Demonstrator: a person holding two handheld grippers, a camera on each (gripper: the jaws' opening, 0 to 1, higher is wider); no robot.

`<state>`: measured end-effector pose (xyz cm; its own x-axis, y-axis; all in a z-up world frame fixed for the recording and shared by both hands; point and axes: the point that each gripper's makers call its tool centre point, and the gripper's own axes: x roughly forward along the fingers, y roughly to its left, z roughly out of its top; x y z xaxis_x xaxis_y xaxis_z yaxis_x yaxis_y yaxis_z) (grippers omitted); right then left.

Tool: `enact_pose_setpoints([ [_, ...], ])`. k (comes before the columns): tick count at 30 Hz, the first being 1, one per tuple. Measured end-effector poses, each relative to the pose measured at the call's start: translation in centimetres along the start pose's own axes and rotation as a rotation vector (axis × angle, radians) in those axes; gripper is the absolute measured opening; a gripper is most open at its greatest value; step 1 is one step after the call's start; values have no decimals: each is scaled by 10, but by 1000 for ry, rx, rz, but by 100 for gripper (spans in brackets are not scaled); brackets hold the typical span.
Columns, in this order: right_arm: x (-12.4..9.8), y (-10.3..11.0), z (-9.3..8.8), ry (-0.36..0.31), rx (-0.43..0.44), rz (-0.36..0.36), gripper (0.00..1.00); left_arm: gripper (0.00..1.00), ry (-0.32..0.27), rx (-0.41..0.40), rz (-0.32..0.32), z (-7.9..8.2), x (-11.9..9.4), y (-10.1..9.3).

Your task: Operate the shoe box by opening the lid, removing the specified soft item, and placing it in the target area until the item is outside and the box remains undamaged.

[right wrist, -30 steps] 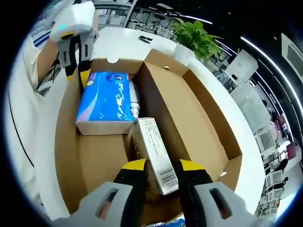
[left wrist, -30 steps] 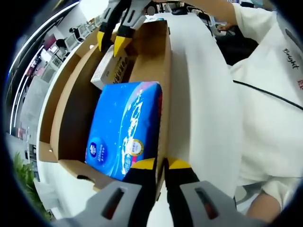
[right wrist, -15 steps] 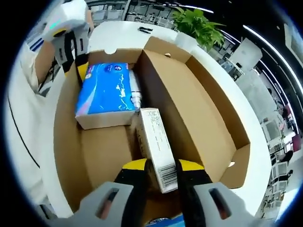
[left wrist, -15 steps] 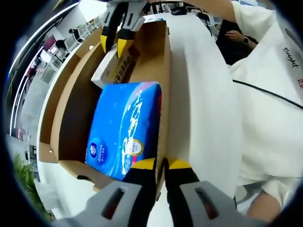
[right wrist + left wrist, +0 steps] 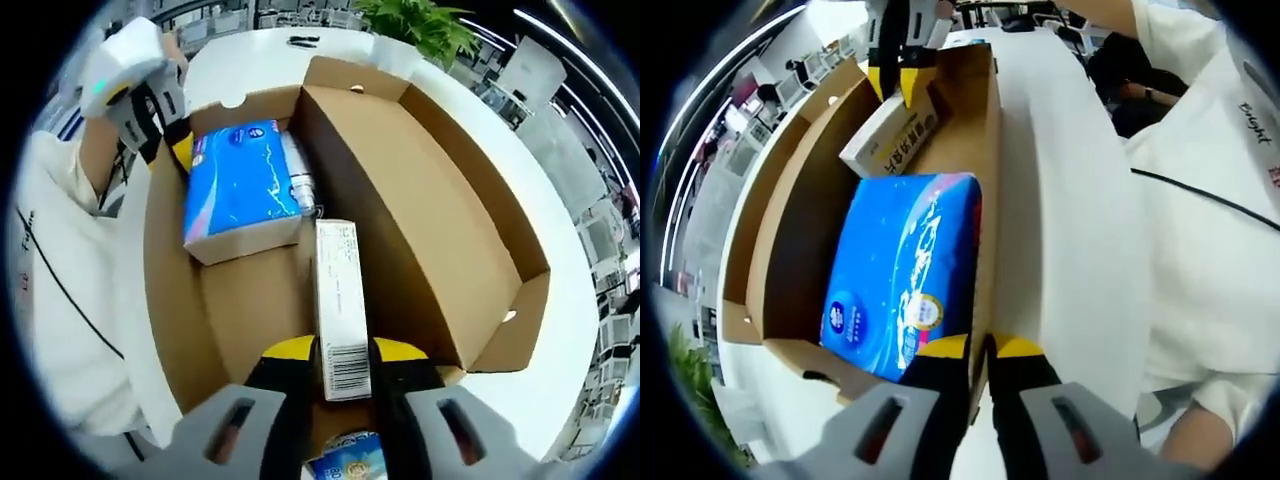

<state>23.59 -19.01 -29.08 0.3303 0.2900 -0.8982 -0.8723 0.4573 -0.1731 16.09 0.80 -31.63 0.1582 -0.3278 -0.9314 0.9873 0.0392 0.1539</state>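
Observation:
The open cardboard shoe box [image 5: 790, 200] lies on a white table. Inside it are a soft blue tissue pack [image 5: 905, 270] and a long white carton [image 5: 890, 135]. My left gripper [image 5: 980, 350] is shut on the box's near side wall, beside the pack's corner. In the right gripper view, my right gripper [image 5: 342, 352] is shut on the end of the carton [image 5: 338, 290], which is held over the box floor [image 5: 250, 300]. The tissue pack [image 5: 240, 185] lies past it. The left gripper [image 5: 170, 140] pinches the far wall. The right gripper [image 5: 895, 85] shows at the box's far end.
The lid [image 5: 420, 210] lies flat and open beside the box. A slim pale bottle [image 5: 300, 175] lies along the tissue pack. A blue and white pack [image 5: 345, 468] sits below the box's near end. A plant [image 5: 420, 20] stands beyond. A person's white sleeve [image 5: 1220, 200] flanks the table [image 5: 1070, 200].
The right gripper has drawn the carton back along the box and turned it straighter, away from the tissue pack. The left gripper has stayed on the wall.

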Motion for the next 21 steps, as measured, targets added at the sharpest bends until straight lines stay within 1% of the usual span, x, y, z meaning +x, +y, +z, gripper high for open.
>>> enact_pose_setpoints([
  [5,6,6,3,4,-29,48,25,6,-1,1,3,0,0,0],
  [8,9,5,9,8,-49,37,26,6,-1,2,5,0,0,0],
  [11,12,6,14,23,-58,46,26,6,-2,3,6,0,0,0],
  [14,19,6,21,45,-80,53,25,6,0,1,3,0,0,0],
  [16,24,11,21,80,-105,86,25,6,-2,0,5,0,0,0],
  [17,29,4,25,89,-111,86,25,6,-4,3,8,0,0,0],
  [18,33,1,27,100,-118,82,25,6,-5,3,9,0,0,0],
  [21,36,3,26,122,-134,79,25,6,-5,2,9,0,0,0],
])
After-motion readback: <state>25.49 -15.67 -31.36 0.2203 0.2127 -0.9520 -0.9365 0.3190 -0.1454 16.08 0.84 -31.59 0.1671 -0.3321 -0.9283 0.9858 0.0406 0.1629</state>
